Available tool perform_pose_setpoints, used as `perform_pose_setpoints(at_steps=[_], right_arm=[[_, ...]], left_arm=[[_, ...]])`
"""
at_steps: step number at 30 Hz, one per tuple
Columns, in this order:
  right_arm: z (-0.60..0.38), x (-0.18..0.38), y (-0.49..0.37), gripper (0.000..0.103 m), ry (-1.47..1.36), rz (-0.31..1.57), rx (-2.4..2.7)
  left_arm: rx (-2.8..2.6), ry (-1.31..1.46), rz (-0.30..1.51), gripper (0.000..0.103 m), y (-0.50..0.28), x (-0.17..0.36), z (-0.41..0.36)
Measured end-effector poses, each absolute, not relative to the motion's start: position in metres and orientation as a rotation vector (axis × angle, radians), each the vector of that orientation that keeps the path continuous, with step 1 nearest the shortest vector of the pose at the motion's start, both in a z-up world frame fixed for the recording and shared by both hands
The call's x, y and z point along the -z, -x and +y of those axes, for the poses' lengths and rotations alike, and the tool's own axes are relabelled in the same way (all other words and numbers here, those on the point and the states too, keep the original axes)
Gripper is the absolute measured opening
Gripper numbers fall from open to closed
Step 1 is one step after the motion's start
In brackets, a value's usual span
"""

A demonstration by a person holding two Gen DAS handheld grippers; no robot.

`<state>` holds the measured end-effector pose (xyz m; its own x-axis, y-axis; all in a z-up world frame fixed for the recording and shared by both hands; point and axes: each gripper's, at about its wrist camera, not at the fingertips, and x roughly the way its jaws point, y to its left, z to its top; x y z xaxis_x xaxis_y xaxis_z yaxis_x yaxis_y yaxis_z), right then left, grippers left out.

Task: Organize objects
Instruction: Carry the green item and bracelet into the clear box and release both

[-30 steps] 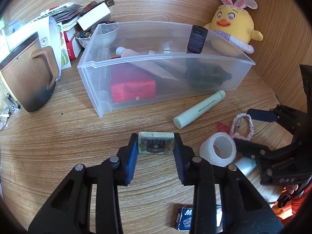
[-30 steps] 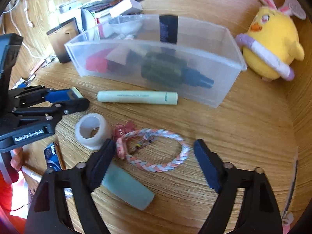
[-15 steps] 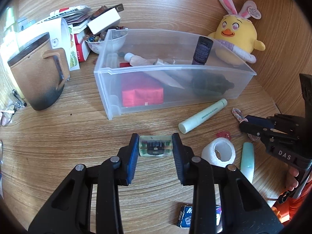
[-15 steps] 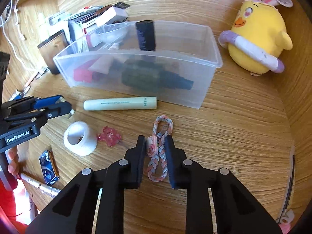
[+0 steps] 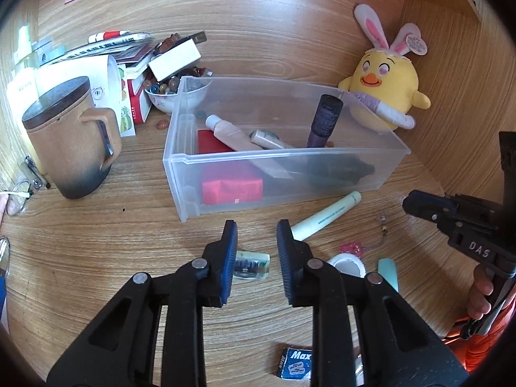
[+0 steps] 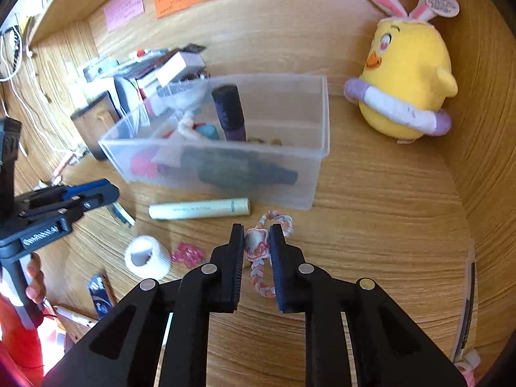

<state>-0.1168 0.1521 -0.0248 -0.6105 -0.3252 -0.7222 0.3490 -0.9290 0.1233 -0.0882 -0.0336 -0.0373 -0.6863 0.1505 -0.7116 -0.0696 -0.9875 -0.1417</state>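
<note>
My right gripper is shut on a pink, white and blue braided bracelet, whose loops stick out ahead of and behind the pads. It is just in front of the clear plastic bin. My left gripper hangs above the table with its jaws closing and its pads touching nothing. A small pale green box with a dark print lies on the wood below the gap, close to the left finger. The bin holds a red box, tubes and dark bottles.
A pale green tube, white tape roll, pink trinket and mint capsule lie before the bin. A blue packet is near me. A brown mug stands left, and a yellow chick plush right.
The green box has left my left jaws and lies on the table, while that gripper rose and narrowed. My right gripper shut on the bracelet and carried it up toward the bin.
</note>
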Motion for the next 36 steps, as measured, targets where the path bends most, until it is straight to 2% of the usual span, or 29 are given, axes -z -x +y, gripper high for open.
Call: perform_pose_setpoints(at_steps=[8,11,15,17,26,28,29,36], right_arm=[[0.151,0.001,0.114,0.014,-1.031,0.036,2.559],[0.153,-0.002,0.113,0.015,-1.021,0.033,2.572],[0.157,-0.003,0.114,0.015,-1.016,0.019,2.586],[0.159,-0.005,0.114,0.015,-1.010,0.011,2.590],[0.159,-0.011,0.117,0.015,-0.983,0.006,2.597],[0.158,-0.011,0.119,0.015,-0.979,-0.002,2.594],[0.157,-0.011,0.120,0.015,-0.978,-0.006,2.593],[0.152,-0.024,0.131,0.015,-0.922,-0.025,2.582]], left_arm=[[-2.757,1.198,-0.153,0.025,0.079,0.037,-0.038],[-2.744,1.222,-0.143,0.031,0.076,0.043,-0.037],[-2.741,1.251,-0.128,0.046,0.072,0.052,-0.037],[-2.739,1.268,-0.115,0.047,0.070,0.056,-0.037],[-2.704,1.352,-0.162,0.047,0.089,0.068,-0.041],[-2.703,1.349,-0.152,0.036,0.093,0.068,-0.037],[-2.708,1.348,-0.138,0.035,0.094,0.068,-0.035],[-2.734,1.303,-0.148,0.034,0.094,0.060,-0.031]])
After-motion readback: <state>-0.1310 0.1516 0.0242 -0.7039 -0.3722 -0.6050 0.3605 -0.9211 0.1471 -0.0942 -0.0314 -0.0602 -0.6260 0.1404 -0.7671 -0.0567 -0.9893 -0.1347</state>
